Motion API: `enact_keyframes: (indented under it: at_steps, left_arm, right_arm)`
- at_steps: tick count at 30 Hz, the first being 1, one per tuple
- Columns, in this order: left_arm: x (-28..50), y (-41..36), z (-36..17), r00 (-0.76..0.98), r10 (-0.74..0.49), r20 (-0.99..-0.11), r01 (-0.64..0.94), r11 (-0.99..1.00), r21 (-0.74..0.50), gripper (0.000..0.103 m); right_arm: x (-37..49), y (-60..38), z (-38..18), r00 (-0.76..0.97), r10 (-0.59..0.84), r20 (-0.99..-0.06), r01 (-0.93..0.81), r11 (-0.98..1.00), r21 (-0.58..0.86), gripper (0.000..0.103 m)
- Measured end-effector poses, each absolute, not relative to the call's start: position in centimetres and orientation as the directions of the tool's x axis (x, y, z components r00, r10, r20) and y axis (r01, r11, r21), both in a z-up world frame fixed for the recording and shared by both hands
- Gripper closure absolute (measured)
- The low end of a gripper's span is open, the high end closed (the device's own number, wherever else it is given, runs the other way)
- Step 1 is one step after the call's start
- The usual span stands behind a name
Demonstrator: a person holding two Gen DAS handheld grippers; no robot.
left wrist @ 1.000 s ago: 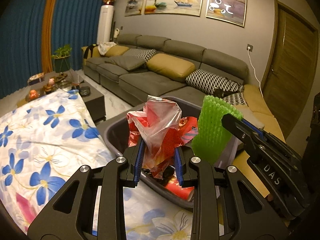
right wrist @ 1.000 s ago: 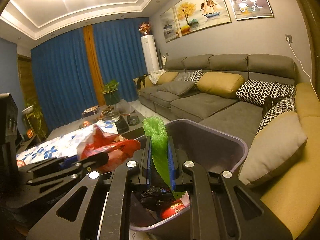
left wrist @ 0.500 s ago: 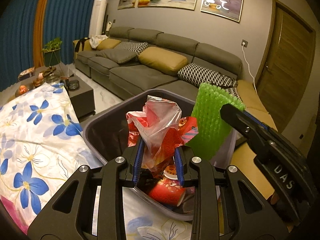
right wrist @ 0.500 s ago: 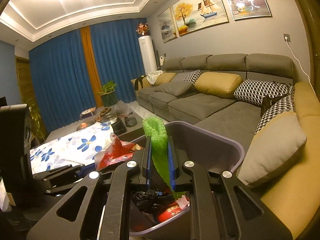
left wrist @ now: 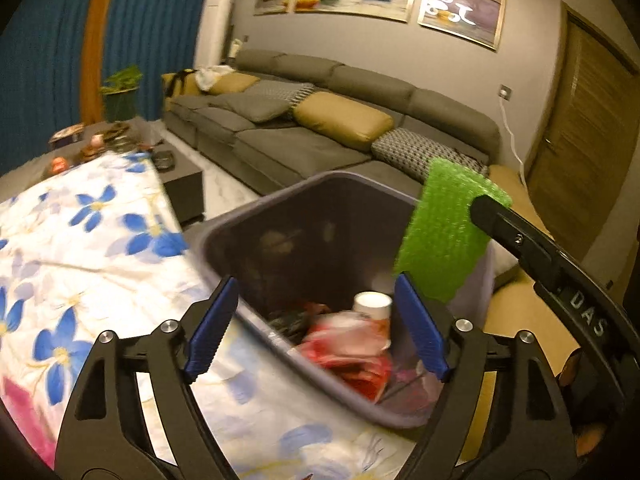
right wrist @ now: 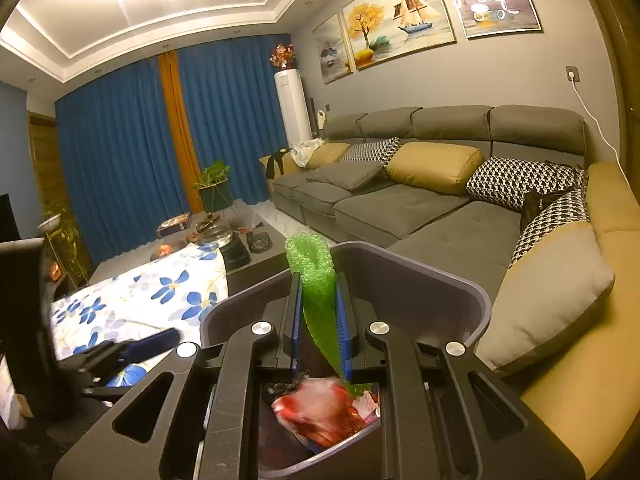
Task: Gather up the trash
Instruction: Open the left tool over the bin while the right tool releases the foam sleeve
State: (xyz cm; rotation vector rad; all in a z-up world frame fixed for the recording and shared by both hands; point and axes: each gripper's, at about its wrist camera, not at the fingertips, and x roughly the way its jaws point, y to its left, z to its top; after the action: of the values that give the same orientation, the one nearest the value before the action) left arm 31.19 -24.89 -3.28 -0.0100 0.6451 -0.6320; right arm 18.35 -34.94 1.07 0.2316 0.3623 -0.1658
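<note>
A grey trash bin [left wrist: 304, 188] [right wrist: 460, 280] stands at the edge of the flowered tablecloth [left wrist: 72, 248]. My left gripper [left wrist: 316, 324] hovers over the bin's near rim, its jaws opening wide with nothing between them. A crumpled red and clear plastic wrapper [left wrist: 348, 356] [right wrist: 316, 408] lies blurred inside the bin beside a white-topped red cup [left wrist: 372, 304]. My right gripper [right wrist: 320, 324] is shut on a green foam net sleeve [right wrist: 316, 280] [left wrist: 444, 232], held above the bin's right side.
A long grey sofa [right wrist: 400, 200] with mustard and patterned cushions runs behind the bin. A dark coffee table [left wrist: 176, 176] with small items stands beyond the tablecloth. Blue curtains [right wrist: 120, 152] and a potted plant [right wrist: 214, 184] are at the back; a wooden door [left wrist: 588, 144] is on the right.
My left gripper has opened and the red plastic wrapper has dropped from it into the bin. My right gripper keeps the green foam sleeve in the same place.
</note>
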Motion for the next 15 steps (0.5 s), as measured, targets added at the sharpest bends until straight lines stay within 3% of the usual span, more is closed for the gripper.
enact_keyframes:
  at_steps: [5, 6, 9, 15]
  left_arm:
    - [29.3, -20.5, -1.5, 0.723, -0.484, -0.493, 0.459, 0.870, -0.181, 0.017]
    - [28.8, -19.5, -1.1, 0.741, -0.470, -0.480, 0.440, 0.880, -0.182, 0.016]
    - [27.7, -17.2, -0.2, 0.786, -0.426, -0.448, 0.378, 0.904, -0.198, 0.012]
    - [25.0, -12.6, 0.9, 0.850, -0.329, -0.411, 0.265, 0.942, -0.206, 0.008]
  right_arm:
    - [18.8, -34.8, 1.0, 0.920, -0.128, -0.371, 0.208, 0.961, 0.184, 0.080]
    - [18.8, -34.8, 0.9, 0.919, -0.131, -0.371, 0.211, 0.960, 0.183, 0.072]
    - [18.6, -34.7, 1.1, 0.922, -0.137, -0.362, 0.216, 0.959, 0.185, 0.062]
    - [16.8, -33.7, 2.6, 0.936, -0.157, -0.314, 0.218, 0.961, 0.169, 0.047]
